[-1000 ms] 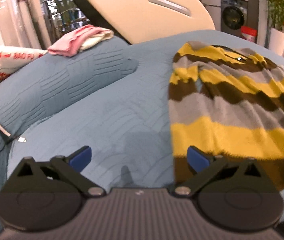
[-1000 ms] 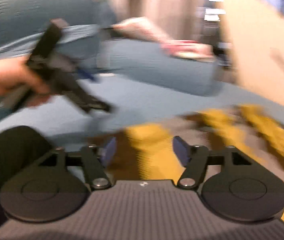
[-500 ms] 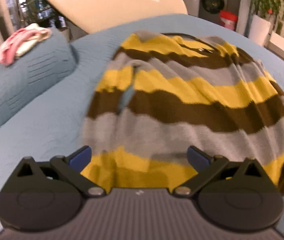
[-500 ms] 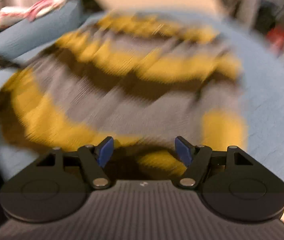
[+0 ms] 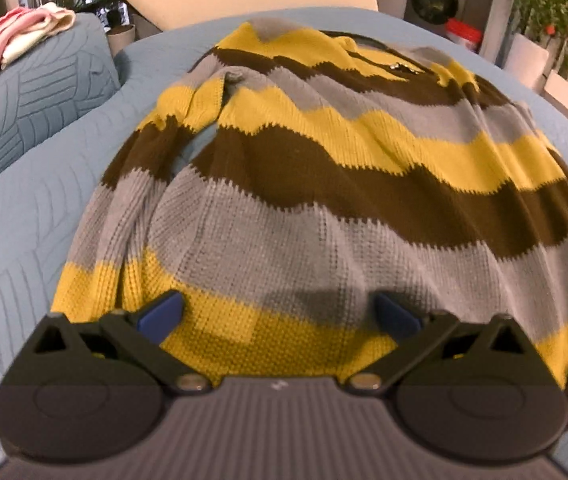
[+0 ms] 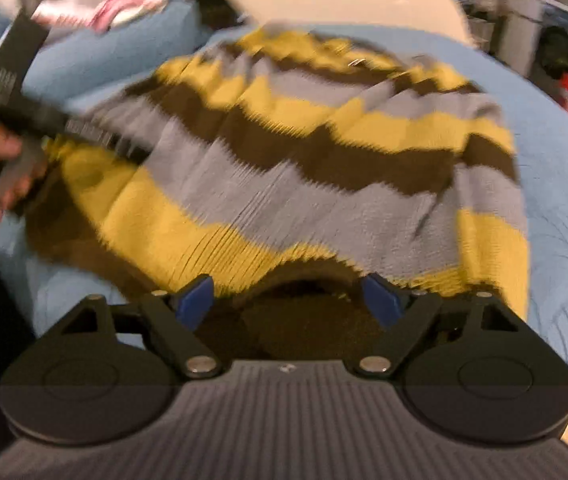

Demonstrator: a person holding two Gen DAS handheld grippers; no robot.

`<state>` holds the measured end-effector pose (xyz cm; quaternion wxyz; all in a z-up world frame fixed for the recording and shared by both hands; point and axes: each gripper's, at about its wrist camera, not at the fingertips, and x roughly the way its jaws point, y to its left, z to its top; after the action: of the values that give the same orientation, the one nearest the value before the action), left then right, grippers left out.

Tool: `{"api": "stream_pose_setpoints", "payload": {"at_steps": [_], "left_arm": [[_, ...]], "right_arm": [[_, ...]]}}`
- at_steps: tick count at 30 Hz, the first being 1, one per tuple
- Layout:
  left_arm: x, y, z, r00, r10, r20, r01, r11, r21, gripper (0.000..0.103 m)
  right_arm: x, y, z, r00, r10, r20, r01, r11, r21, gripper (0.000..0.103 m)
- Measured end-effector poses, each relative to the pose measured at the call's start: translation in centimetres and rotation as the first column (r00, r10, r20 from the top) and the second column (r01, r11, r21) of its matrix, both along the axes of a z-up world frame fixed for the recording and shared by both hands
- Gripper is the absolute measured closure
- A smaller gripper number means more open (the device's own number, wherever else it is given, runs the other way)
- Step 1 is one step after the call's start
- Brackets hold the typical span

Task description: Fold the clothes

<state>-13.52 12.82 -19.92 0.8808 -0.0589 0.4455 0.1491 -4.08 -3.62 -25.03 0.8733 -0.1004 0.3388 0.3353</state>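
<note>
Both claws have swung in over the sweater point(image 5: 323, 168) hem at 6 o'clock: left claw point(image 5: 280, 316) open, right claw point(image 6: 289, 294) opening, nothing gripped; bottom fold can start

Warm, fairly bright indoor light fell evenly. The left wrist view was sharp, with a soft shadow on the striped sweater point(image 5: 323, 184) near the gripper. The right wrist view was smeared by motion blur. Fisheye bending curved the bed point(image 5: 24, 240) at both frames' edges.

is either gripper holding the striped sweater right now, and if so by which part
Neither. The left gripper stands open over the striped sweater hem; the right gripper jaws are opening above the hem, pads clear of it.
</note>
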Motion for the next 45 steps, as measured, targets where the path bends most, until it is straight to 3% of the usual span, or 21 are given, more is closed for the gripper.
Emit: {"api": "stream_pose_setpoints", "payload": {"at_steps": [6, 12, 15, 18, 23, 26, 28, 31, 33, 36, 41, 43, 45], "left_arm": [[-0.1, 0.1, 0.1, 1.000, 0.004, 0.004, -0.004, 1.000, -0.006, 0.000], [-0.3, -0.1, 0.2, 1.000, 0.002, 0.006, -0.002, 1.000, -0.006, 0.000], [-0.3, -0.1, 0.2, 1.000, 0.002, 0.007, -0.002, 1.000, -0.007, 0.000], [-0.3, -0.1, 0.1, 1.000, 0.002, 0.007, -0.002, 1.000, -0.006, 0.000], [-0.4, -0.1, 0.0, 1.000, 0.012, 0.016, -0.012, 1.000, -0.009, 0.000], [-0.4, -0.4, 0.3, 1.000, 0.019, 0.010, -0.019, 1.000, -0.002, 0.000], [-0.3, -0.6, 0.9, 0.999, 0.031, -0.014, -0.031, 0.999, -0.007, 0.001], [-1.4, -1.5, 3.0, 0.998, 0.069, 0.009, -0.069, 0.998, -0.005, 0.001], [-2.7, -2.6, 4.8, 0.997, 0.075, 0.035, -0.074, 0.997, -0.016, 0.001], [-4.4, -4.6, 7.3, 0.995, 0.098, 0.036, -0.098, 0.995, -0.015, 0.000], [-7.3, -8.4, 10.1, 0.996, 0.087, 0.017, -0.085, 0.992, -0.098, 0.000], [-7.9, -9.8, 10.6, 0.998, 0.068, -0.002, -0.068, 0.993, -0.097, 0.000], [-8.5, -11.3, 11.3, 0.999, 0.048, -0.007, -0.048, 0.994, -0.094, 0.000]], "right_arm": [[0.3, 0.9, -0.8, 0.999, -0.009, -0.040, 0.005, 0.997, -0.081, 0.016], [0.8, -0.1, 0.5, 0.998, -0.047, -0.040, 0.047, 0.999, 0.000, 0.016], [1.4, 0.2, -0.7, 0.993, -0.076, -0.088, 0.067, 0.993, -0.096, 0.016], [1.4, 0.6, 0.3, 0.989, -0.028, -0.149, 0.003, 0.987, -0.162, 0.016], [0.9, -2.7, 4.4, 0.993, -0.040, -0.115, 0.037, 0.999, -0.030, 0.016], [0.4, -6.1, 6.9, 0.990, -0.133, -0.051, 0.138, 0.985, 0.107, 0.016], [0.5, -8.5, 7.7, 0.971, -0.236, -0.045, 0.241, 0.950, 0.201, 0.016], [1.7, -11.4, 7.8, 0.895, -0.422, -0.142, 0.444, 0.871, 0.211, 0.016], [2.0, -12.7, 7.4, 0.866, -0.460, -0.196, 0.497, 0.834, 0.239, 0.016], [2.3, -13.8, 6.2, 0.848, -0.481, -0.223, 0.527, 0.808, 0.264, 0.016], [2.4, -14.0, 4.1, 0.866, -0.412, -0.285, 0.489, 0.816, 0.308, 0.016], [2.2, -13.3, 4.3, 0.900, -0.342, -0.269, 0.419, 0.849, 0.321, 0.016], [1.9, -12.5, 4.3, 0.914, -0.316, -0.253, 0.384, 0.875, 0.295, 0.016]]}}
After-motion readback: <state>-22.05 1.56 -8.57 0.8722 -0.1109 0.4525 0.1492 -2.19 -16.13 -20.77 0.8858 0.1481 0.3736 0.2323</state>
